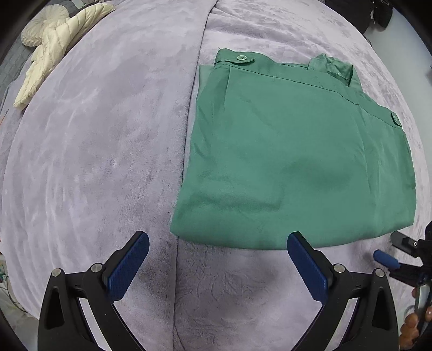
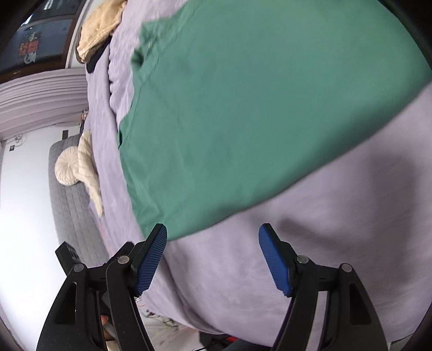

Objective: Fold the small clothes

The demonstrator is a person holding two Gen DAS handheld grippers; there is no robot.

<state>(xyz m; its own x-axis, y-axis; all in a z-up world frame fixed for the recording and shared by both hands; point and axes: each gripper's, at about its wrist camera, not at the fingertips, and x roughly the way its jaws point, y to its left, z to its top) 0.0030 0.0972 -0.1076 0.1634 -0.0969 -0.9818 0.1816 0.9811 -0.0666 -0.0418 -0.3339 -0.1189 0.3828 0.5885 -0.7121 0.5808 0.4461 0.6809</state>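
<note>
A green garment (image 1: 291, 162) lies folded into a flat rectangle on the lilac plush bed cover (image 1: 94, 162), its buttoned waistband at the far edge. My left gripper (image 1: 218, 239) points down over the garment's near edge, open, with nothing between its blue pads. The right one's fingers (image 1: 386, 259) show beside the garment's near right corner. In the blurred right wrist view, the green garment (image 2: 243, 121) fills the upper middle. My right gripper (image 2: 213, 229) is open just short of its corner, over the bed cover (image 2: 337, 243), with nothing between its pads.
A cream quilted jacket (image 1: 54, 46) and a round cream cushion (image 1: 40, 24) lie at the bed's far left. A beige garment (image 2: 100, 29) sits at the far end of the bed. A raised fold (image 1: 189, 135) of the cover runs along the garment's left side. A hand (image 1: 413, 324) shows at the lower right.
</note>
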